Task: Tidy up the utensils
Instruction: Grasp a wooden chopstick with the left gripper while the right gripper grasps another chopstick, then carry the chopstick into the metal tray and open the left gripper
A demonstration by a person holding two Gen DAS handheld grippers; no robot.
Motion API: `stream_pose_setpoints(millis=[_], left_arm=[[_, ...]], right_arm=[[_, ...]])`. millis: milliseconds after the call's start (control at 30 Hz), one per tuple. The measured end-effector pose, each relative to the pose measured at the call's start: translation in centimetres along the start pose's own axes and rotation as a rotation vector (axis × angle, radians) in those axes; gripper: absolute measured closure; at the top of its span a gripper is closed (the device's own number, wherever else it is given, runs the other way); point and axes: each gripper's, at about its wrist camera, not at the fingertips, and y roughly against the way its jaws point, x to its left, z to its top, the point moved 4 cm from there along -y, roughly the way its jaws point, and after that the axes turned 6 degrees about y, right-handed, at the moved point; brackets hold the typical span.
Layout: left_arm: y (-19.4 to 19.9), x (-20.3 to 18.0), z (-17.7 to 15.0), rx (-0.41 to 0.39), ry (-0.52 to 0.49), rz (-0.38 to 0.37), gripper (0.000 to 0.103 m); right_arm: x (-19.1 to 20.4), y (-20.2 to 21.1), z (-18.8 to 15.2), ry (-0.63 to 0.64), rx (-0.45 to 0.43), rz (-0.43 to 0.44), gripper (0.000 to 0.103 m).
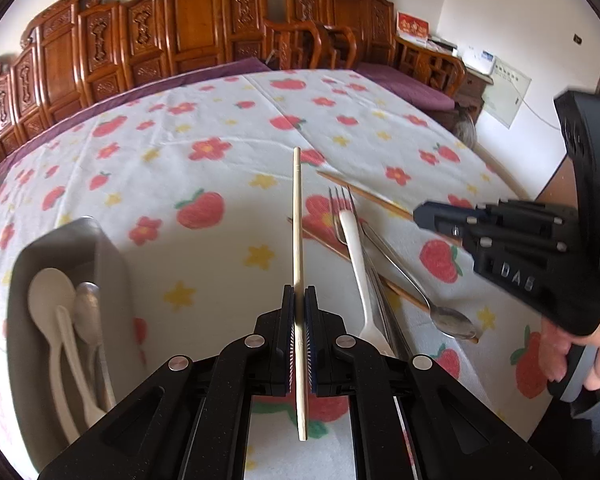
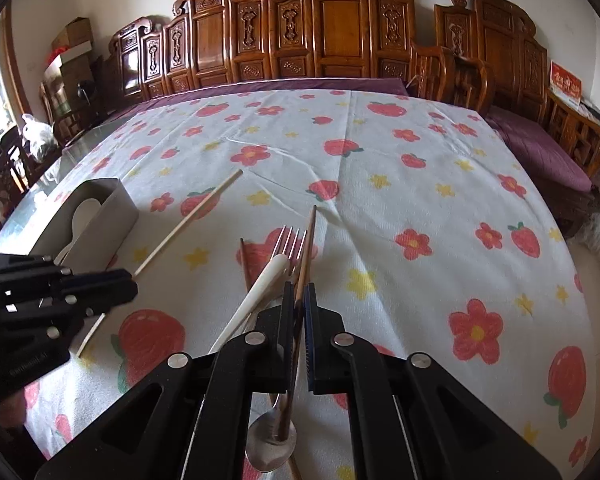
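My left gripper [image 1: 299, 300] is shut on a pale wooden chopstick [image 1: 297, 216] and holds it above the table; it also shows in the right wrist view [image 2: 188, 224]. My right gripper [image 2: 299, 300] is shut on a brown chopstick [image 2: 306, 248] among the pile. The pile holds a metal fork [image 2: 292, 242], a white-handled utensil [image 2: 260, 284], a metal spoon [image 2: 270, 446] and another brown chopstick [image 2: 245, 262]. A grey utensil box [image 1: 60, 264] at the left holds white and metal spoons [image 1: 50, 304].
The table wears a white cloth with strawberries and flowers [image 2: 400, 200]. Carved wooden chairs [image 2: 340, 36] line the far edge. The right gripper body [image 1: 540, 248] sits to the right of the pile.
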Motion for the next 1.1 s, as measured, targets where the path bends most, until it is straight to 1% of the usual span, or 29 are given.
stream_pose_setpoints(millis=[133, 167, 200, 300, 433, 567, 600, 633, 667, 733, 800, 867, 900, 933, 967, 1000, 1100], left_arm=[[0.9, 1.0, 0.4, -0.017, 0.008, 0.018, 0.099], [1.2, 1.2, 0.4, -0.021, 0.012, 0.021, 0.099], [1.4, 1.4, 0.4, -0.024, 0.015, 0.023, 0.099], [2.1, 2.1, 0.7, -0.037, 0.026, 0.027, 0.099], [2.7, 2.7, 0.8, -0.049, 0.040, 0.025, 0.099], [2.6, 2.4, 0.8, -0.046, 0.032, 0.020, 0.099], [2.6, 2.3, 0.7, -0.046, 0.027, 0.017, 0.099], [2.7, 2.2, 0.7, -0.046, 0.025, 0.016, 0.099], [2.7, 2.2, 0.7, -0.047, 0.023, 0.014, 0.099], [2.9, 2.1, 0.6, -0.047, 0.021, 0.009, 0.099], [3.1, 2.1, 0.5, -0.050, 0.016, 0.008, 0.099], [3.3, 2.1, 0.5, -0.055, 0.017, 0.007, 0.099], [3.5, 2.2, 0.6, -0.058, 0.019, 0.006, 0.099], [3.6, 2.3, 0.6, -0.061, 0.020, 0.006, 0.099], [3.7, 2.3, 0.6, -0.062, 0.020, 0.007, 0.099], [3.9, 2.4, 0.6, -0.065, 0.021, 0.009, 0.099], [4.4, 2.9, 0.5, -0.070, 0.026, 0.014, 0.099]], right_arm=[[0.7, 0.2, 0.1, 0.034, -0.009, -0.025, 0.097], [0.7, 0.3, 0.1, 0.038, -0.010, -0.027, 0.098], [0.7, 0.4, 0.1, 0.041, -0.012, -0.029, 0.102], [0.8, 0.6, 0.2, 0.044, -0.017, -0.037, 0.103], [0.2, -0.2, -0.2, 0.035, 0.015, -0.032, 0.103], [-0.8, -1.3, -0.3, 0.014, 0.038, -0.025, 0.102], [-1.3, -1.8, -0.4, 0.009, 0.045, -0.034, 0.102], [-1.5, -2.3, -0.5, 0.009, 0.055, -0.048, 0.096], [-1.8, -2.7, -0.5, 0.013, 0.061, -0.055, 0.083], [-2.3, -3.5, -0.5, -0.005, 0.074, -0.049, 0.069], [-2.5, -4.3, -0.6, -0.027, 0.091, -0.025, 0.069], [-2.1, -5.2, -0.7, -0.004, 0.116, -0.031, 0.070], [-1.9, -5.6, -0.7, 0.005, 0.126, -0.035, 0.074], [-1.7, -5.7, -0.8, 0.019, 0.130, -0.047, 0.082], [-1.4, -5.8, -0.7, 0.046, 0.132, -0.068, 0.093], [-1.2, -5.9, -0.6, 0.062, 0.138, -0.075, 0.097], [-1.3, -5.8, -0.7, 0.067, 0.147, -0.089, 0.097]])
